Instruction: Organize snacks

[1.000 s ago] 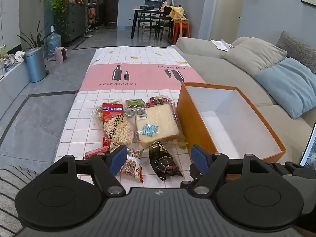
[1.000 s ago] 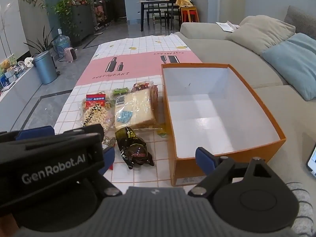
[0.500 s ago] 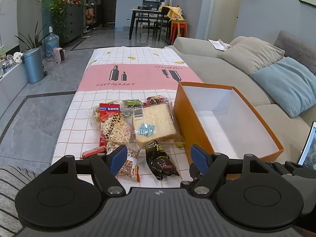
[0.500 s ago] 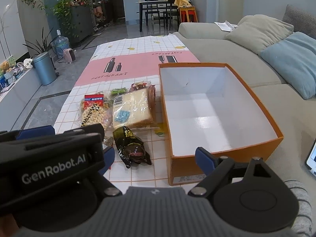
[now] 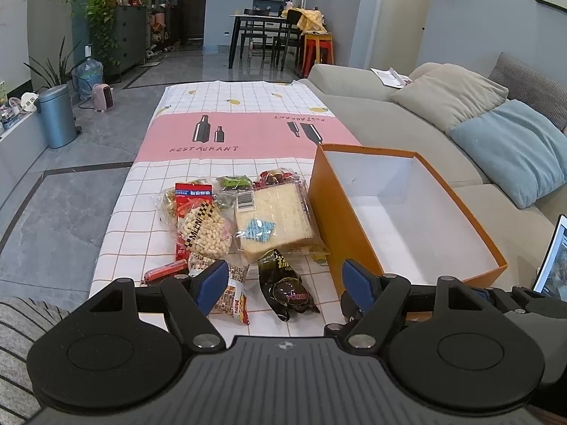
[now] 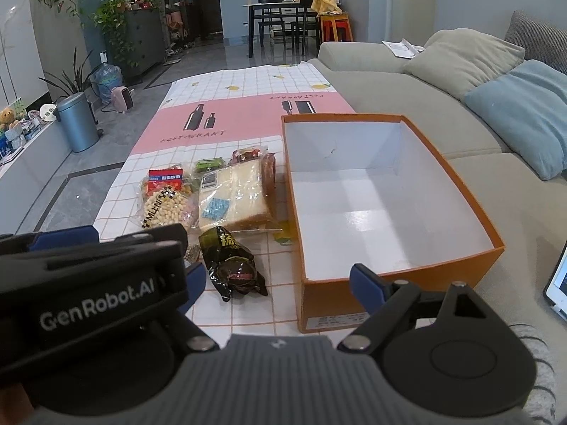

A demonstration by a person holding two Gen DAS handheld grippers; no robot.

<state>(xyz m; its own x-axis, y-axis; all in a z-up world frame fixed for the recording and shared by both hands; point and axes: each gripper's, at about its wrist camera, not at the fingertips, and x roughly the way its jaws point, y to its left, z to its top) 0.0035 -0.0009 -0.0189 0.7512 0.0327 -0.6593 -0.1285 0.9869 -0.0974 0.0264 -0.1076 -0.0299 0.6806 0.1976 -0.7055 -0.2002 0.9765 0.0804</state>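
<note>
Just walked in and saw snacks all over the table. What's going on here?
A person holds a gripper in each hand above the table. The left gripper and right gripper are both open and hold nothing. The snack packets, such as the bagged bread, lie beside the orange box, which has nothing in it.

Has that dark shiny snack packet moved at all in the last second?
No. The dark packet sits just as before beside the orange box's near corner.
</note>
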